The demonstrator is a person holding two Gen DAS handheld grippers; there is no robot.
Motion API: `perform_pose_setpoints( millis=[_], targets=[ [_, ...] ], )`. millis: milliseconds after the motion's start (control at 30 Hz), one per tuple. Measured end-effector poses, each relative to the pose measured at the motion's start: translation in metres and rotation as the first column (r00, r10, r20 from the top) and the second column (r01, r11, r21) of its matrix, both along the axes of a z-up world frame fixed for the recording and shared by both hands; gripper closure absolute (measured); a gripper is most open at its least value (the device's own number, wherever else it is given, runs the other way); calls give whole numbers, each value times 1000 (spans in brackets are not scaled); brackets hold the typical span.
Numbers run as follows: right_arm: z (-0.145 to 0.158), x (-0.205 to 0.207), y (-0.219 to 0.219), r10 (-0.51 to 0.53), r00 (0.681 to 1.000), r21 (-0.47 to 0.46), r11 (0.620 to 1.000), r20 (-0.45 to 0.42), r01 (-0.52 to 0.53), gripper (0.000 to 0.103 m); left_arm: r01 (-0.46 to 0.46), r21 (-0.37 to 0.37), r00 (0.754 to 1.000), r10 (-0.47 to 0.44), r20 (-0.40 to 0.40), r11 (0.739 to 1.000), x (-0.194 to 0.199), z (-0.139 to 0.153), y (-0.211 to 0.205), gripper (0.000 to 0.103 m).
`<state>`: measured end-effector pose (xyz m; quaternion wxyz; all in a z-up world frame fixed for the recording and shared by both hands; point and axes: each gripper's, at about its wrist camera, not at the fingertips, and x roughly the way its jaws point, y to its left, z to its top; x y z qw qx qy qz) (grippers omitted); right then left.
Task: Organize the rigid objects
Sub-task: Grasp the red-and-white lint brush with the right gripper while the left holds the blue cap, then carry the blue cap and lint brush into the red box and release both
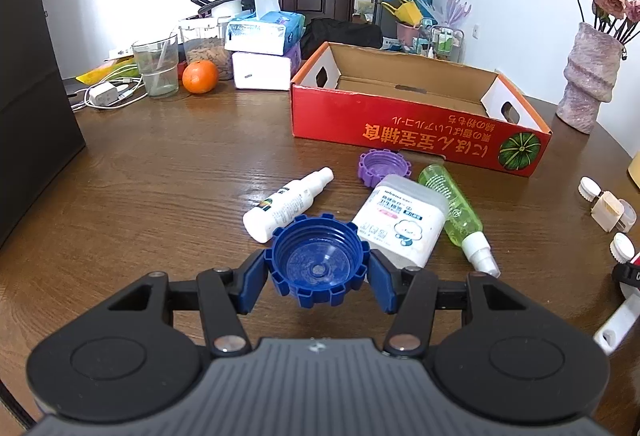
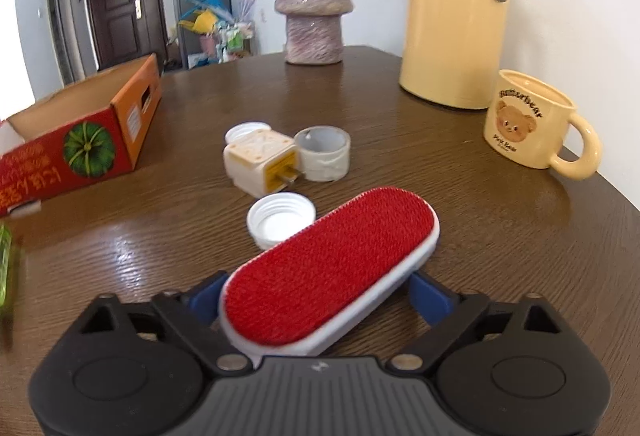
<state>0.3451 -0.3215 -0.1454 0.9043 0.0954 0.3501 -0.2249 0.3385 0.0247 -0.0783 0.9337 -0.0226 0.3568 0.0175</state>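
Left wrist view, from left to right. On the brown table (image 1: 180, 163), lying flat: white bottle (image 1: 286, 201). Just in front of it, pinched by the left gripper (image 1: 318, 276) at a partly closed width: blue cap (image 1: 318, 260), open side up, one blue pad pressed on each flank, lifted clear of the wood. Beyond, at the far right: purple cap (image 1: 384, 165), white tub (image 1: 400, 220), green bottle (image 1: 456, 211), all close together. Behind those: red box (image 1: 400, 123), open-topped, nothing visible inside, likely the destination.

For this hand: keep the squeeze steady, hold the cap level, carry it over the bottles and above the box's near wall, lower it well inside before letting go.

Right wrist view, from left to right. At the left edge, the same box's corner. In the middle: plug (image 2: 260, 163) touching a tape roll (image 2: 324, 153); nearer, white cap (image 2: 276, 222). Touching or just overlapping that cap: red brush (image 2: 328, 272), lying aslant between the widely spread fingers of the right gripper (image 2: 316, 296). Impossible to tell whether the pads press on it yet. Far right: mug (image 2: 528, 119), well apart.

For this hand: square the fingers to the brush's long white sides, close on the rim rather than the red pile, then lift straight up without nudging the cap.
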Motion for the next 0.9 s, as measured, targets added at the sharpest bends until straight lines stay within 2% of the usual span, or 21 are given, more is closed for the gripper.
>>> perform_pose_setpoints(
  millis=[67, 133, 200, 233, 333, 633, 900],
  targets=[
    [2, -4, -1, 36, 999, -1, 999, 7, -36, 19, 5, -5, 1000, -5, 1, 1000, 0, 1, -1, 48],
    [4, -10, -3, 54, 998, 1, 999, 27, -55, 37, 9, -6, 1000, -9, 2, 1000, 0, 1, -2, 48],
    [5, -17, -5, 52, 998, 7, 999, 41, -53, 47, 14, -8, 1000, -14, 2, 1000, -1, 1, -4, 48],
    [6, -20, -7, 57, 997, 21, 998, 53, -59, 48, 15, -7, 1000, -15, 3, 1000, -1, 2, -4, 48],
    [8, -28, -11, 67, 995, 45, 996, 77, -71, 48, 19, -5, 1000, -19, 9, 1000, -2, 4, -6, 48],
    [26, -52, -5, 98, 981, 29, 994, 166, -105, 48, 33, -3, 999, -33, 43, 999, -6, 17, -9, 48],
    [52, -53, 15, 189, 956, -12, 982, 226, -191, 48, 54, -6, 994, -53, 93, 999, 0, 38, -17, 48]
  ],
)
